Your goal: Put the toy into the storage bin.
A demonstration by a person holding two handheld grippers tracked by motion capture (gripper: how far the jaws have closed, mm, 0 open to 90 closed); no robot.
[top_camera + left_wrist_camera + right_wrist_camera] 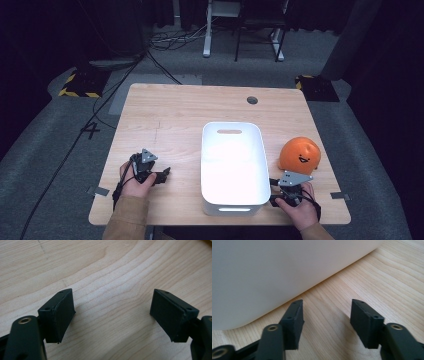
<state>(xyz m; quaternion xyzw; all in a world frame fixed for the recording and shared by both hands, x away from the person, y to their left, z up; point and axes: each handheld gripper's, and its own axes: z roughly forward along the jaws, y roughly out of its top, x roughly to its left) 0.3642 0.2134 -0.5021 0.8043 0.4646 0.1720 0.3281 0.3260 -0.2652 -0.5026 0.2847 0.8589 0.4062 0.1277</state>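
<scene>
Left gripper jaws apart, empty; right gripper likewise. One white bin, one orange toy on table.

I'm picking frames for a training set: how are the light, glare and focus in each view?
High view: dim, dark surroundings, slightly soft; the white bin blows out, its inside without detail; the orange toy reads clearly. Left gripper view: even light, sharp wood grain on the table, soft shadows under the open jaws. Right gripper view: the bin wall is a featureless pale blur; the grain stays sharp.
</scene>
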